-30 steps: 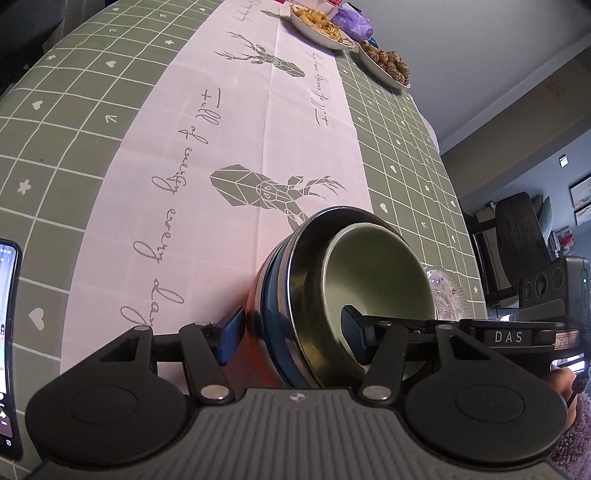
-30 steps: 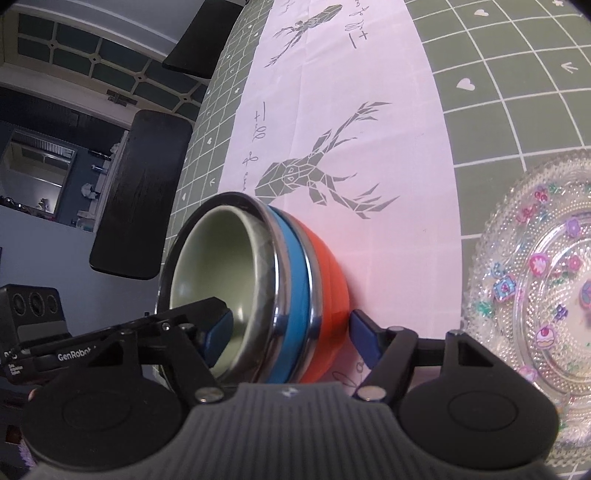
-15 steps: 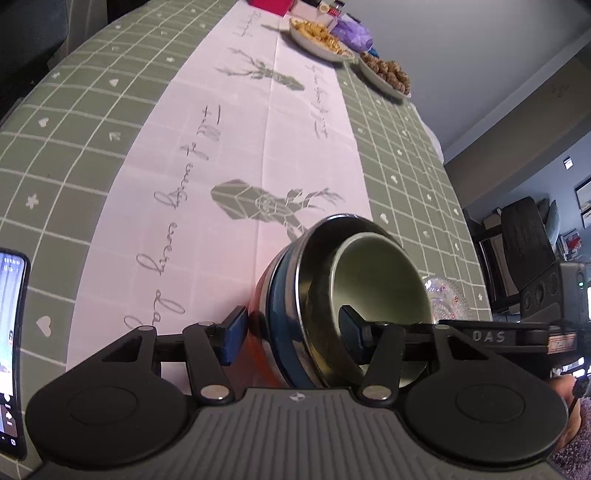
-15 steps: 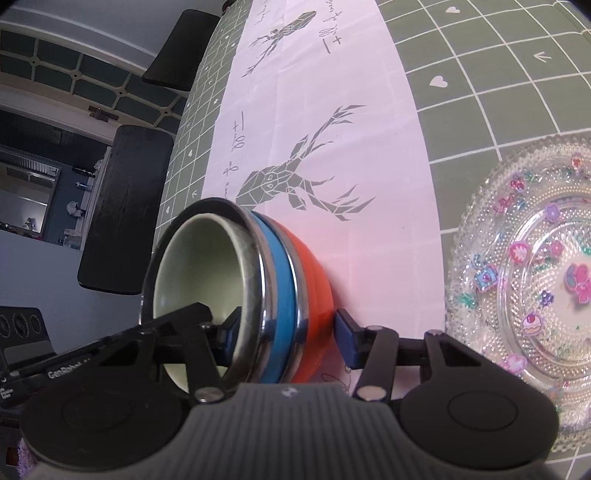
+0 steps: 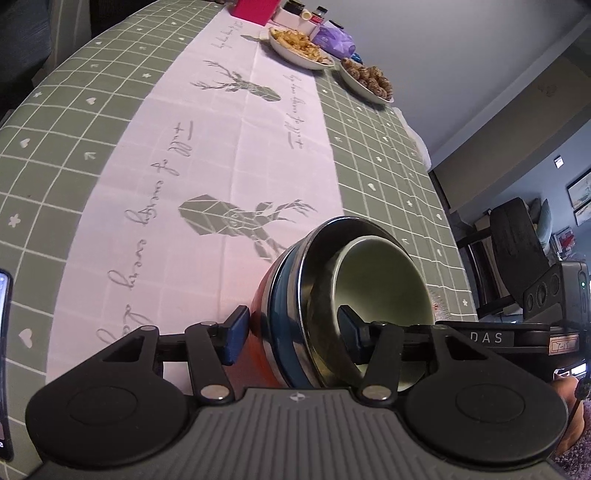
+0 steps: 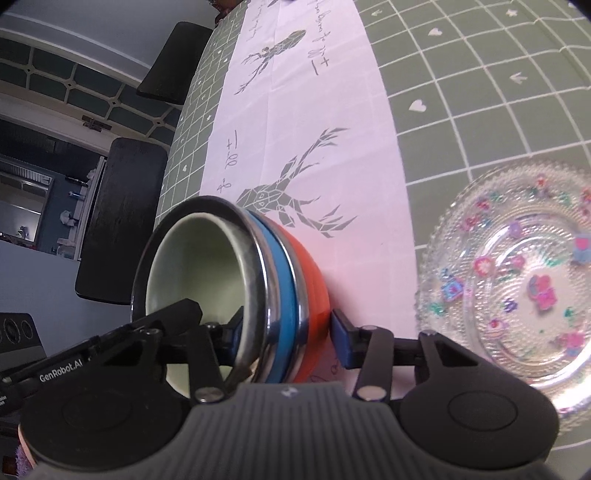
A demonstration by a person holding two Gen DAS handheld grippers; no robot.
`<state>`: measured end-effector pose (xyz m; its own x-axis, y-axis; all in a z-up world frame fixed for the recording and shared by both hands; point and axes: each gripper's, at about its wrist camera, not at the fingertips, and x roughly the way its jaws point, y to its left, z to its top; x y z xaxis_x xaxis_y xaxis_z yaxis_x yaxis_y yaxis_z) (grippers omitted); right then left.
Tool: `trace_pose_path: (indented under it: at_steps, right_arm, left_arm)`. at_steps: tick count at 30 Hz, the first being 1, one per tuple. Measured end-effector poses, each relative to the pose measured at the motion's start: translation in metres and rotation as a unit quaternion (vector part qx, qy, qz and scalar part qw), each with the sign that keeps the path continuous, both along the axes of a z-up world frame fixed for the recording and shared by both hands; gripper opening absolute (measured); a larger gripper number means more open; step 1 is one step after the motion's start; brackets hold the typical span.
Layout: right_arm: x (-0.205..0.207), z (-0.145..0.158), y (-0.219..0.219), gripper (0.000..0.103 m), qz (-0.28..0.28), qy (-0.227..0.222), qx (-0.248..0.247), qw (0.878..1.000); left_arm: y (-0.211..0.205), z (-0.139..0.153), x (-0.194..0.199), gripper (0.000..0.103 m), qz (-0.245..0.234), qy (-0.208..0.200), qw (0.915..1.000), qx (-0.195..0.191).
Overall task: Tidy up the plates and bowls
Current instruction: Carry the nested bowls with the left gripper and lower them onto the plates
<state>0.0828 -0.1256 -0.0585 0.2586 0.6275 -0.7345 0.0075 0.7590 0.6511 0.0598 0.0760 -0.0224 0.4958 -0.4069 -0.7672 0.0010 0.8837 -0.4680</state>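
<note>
A nested stack of bowls lies tipped on its side over the pink table runner: orange bowl (image 5: 260, 332) outermost, then a blue bowl (image 5: 286, 291), a steel rim and a pale green bowl (image 5: 380, 280) innermost. My left gripper (image 5: 291, 325) is shut on the stack, one finger against the orange bowl, the other inside the green bowl. From the opposite side my right gripper (image 6: 286, 332) is shut on the same stack (image 6: 291, 280) the same way. A clear glass plate (image 6: 517, 280) with coloured decorations lies flat to the right of the stack.
A phone (image 5: 3, 350) lies at the table's left edge. Two plates of food (image 5: 299, 48) (image 5: 369, 79) and a pink box (image 5: 255, 9) stand at the far end. Dark chairs (image 6: 118, 221) (image 6: 173, 62) line one side of the green checked tablecloth (image 5: 74, 110).
The right gripper's jaws have narrowed until the outer finger meets the orange bowl. Both views have pulled back a little, showing more of the far table.
</note>
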Motion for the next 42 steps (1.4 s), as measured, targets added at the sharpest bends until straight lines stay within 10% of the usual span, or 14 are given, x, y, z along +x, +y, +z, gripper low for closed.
trace_pose_path:
  at_steps: [21, 42]
  right_arm:
    - [-0.02, 0.044, -0.125, 0.045, -0.054, -0.004, -0.075, 0.996]
    - [-0.019, 0.032, -0.143, 0.045, -0.06, -0.008, -0.082, 0.995]
  left_arm:
    - [-0.119, 0.0, 0.026, 0.055, -0.073, 0.027, 0.9959, -0.047]
    - [-0.139, -0.011, 0.031, 0.05, -0.08, 0.039, 0.9956, -0.03]
